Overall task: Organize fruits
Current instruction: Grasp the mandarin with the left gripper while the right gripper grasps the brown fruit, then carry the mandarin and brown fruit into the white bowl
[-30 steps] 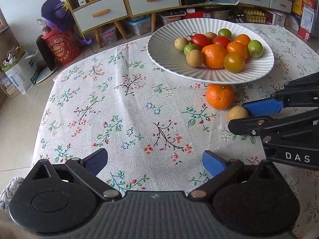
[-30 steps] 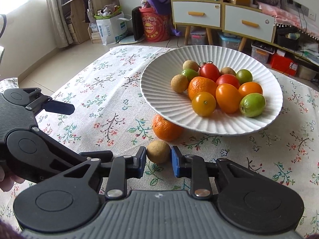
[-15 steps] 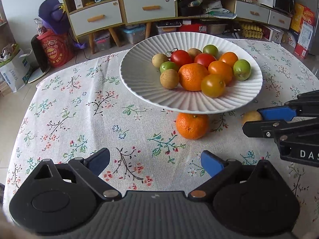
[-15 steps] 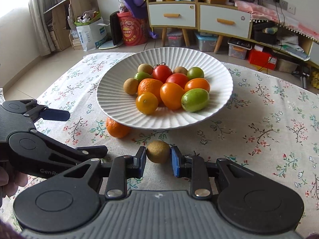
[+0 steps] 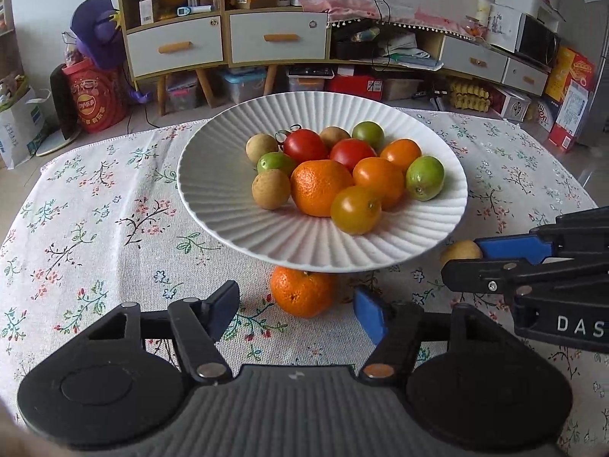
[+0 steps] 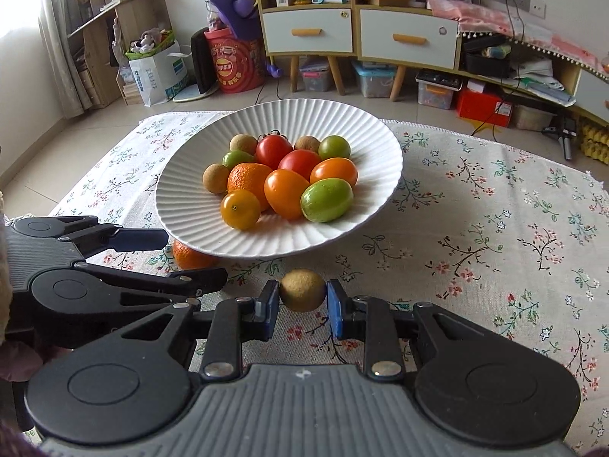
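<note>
A white ribbed plate (image 5: 228, 198) (image 6: 190, 205) holds several tomatoes, a mandarin and small brown fruits. A loose mandarin (image 5: 302, 291) (image 6: 190, 257) lies on the floral cloth, partly under the plate's near rim. My left gripper (image 5: 297, 310) is open and empty, its jaws on either side of this mandarin, just short of it. My right gripper (image 6: 302, 297) is shut on a small brown round fruit (image 6: 303, 290) (image 5: 460, 252), held above the cloth in front of the plate. The right gripper (image 5: 462, 255) shows at the right of the left wrist view.
The table carries a floral tablecloth (image 5: 95, 236) (image 6: 495, 247). Behind it stand a cabinet with drawers (image 5: 228, 42) (image 6: 361, 34), a red bucket (image 6: 234, 64), storage boxes and a paper bag (image 6: 160, 72) on the floor.
The left gripper has moved forward to the loose mandarin, which now sits between its open jaws. The right gripper has carried the brown fruit up and toward the plate's front.
</note>
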